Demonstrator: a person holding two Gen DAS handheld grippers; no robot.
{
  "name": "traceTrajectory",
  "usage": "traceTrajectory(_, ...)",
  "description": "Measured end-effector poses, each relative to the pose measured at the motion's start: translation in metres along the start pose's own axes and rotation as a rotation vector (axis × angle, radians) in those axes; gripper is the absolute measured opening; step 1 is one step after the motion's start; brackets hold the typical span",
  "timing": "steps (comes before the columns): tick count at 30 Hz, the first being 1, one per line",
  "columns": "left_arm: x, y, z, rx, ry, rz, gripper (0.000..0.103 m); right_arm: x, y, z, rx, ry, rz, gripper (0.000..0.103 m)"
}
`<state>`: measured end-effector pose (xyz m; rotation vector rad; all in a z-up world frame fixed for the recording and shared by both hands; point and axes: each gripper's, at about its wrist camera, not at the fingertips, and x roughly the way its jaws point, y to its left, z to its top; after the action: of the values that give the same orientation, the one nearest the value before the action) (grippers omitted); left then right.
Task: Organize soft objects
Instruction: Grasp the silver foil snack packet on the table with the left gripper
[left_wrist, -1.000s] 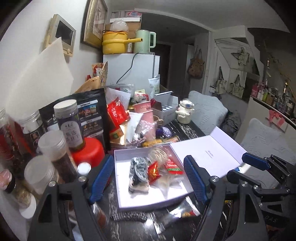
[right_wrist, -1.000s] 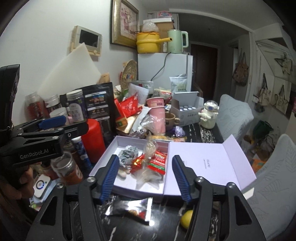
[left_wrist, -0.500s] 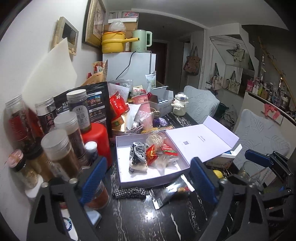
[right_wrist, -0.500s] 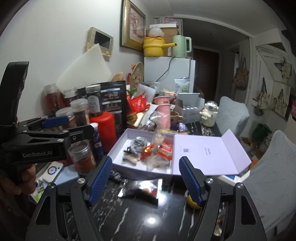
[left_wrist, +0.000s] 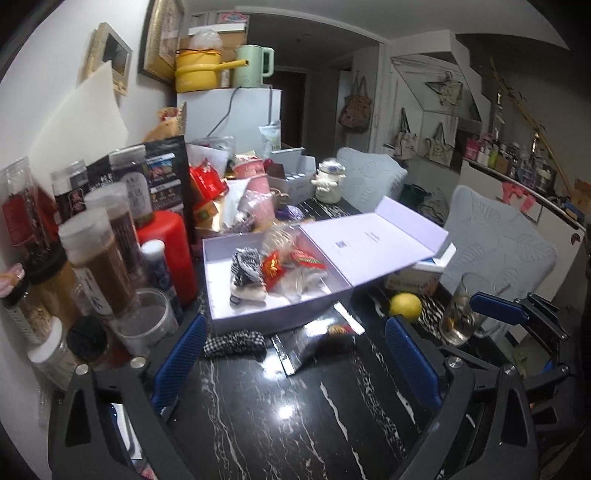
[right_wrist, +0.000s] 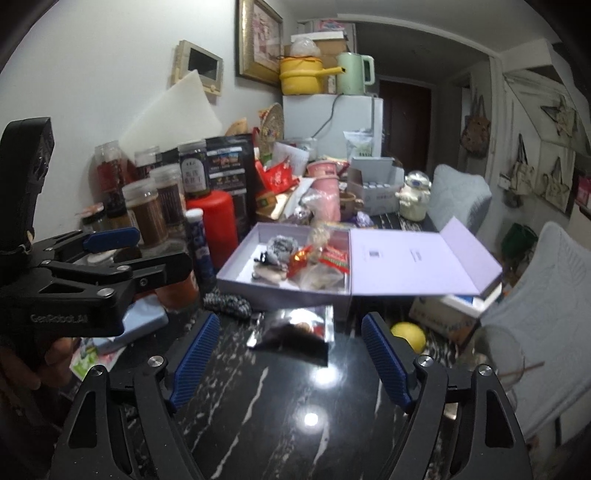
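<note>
An open lilac box (left_wrist: 218, 317) (right_wrist: 236, 280) sits on the black marble table. It holds a black-and-white soft roll (left_wrist: 245, 267) (right_wrist: 282, 245), red snack packets (left_wrist: 306, 260) (right_wrist: 334, 256) and clear wrappers. A checked fabric scrunchie (left_wrist: 236, 341) (right_wrist: 227, 304) lies on the table in front of the box. A dark foil packet (left_wrist: 317, 341) (right_wrist: 295, 332) lies beside it. My left gripper (left_wrist: 295, 358) is open and empty, held back from the box. My right gripper (right_wrist: 288, 356) is open and empty, also back from the box.
Spice jars (left_wrist: 99, 258) (right_wrist: 147, 214) and a red canister (left_wrist: 166, 247) crowd the left side. A lemon (left_wrist: 405, 305) (right_wrist: 408, 334) and a glass (left_wrist: 461, 314) stand right of the box. The box lid (left_wrist: 369, 240) lies open to the right. Grey chairs (left_wrist: 498, 254) stand beyond.
Both grippers have pulled back from the box toward the table's near edge, showing more bare tabletop, the scrunchie and the foil packet. Both stay open and empty.
</note>
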<state>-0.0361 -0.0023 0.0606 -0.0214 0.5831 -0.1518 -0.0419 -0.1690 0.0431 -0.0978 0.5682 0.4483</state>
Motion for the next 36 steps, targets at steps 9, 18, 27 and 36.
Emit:
traceTrajectory(9, 0.037, -0.002, -0.024, -0.011, 0.085, -0.084, 0.099, 0.024, -0.022, -0.030, 0.102, 0.082, -0.022, 0.081)
traceTrajectory(18, 0.090, -0.001, -0.032, -0.020, 0.165, -0.155, 0.099, 0.046, -0.044, -0.038, 0.141, 0.123, -0.068, 0.081)
traceTrajectory(27, 0.146, -0.007, -0.025, 0.022, 0.222, -0.152, 0.099, 0.064, -0.065, -0.040, 0.174, 0.146, -0.084, 0.081)
traceTrajectory(36, 0.194, -0.026, -0.030, 0.144, 0.287, -0.159, 0.099, 0.078, -0.081, -0.039, 0.190, 0.170, -0.099, 0.081)
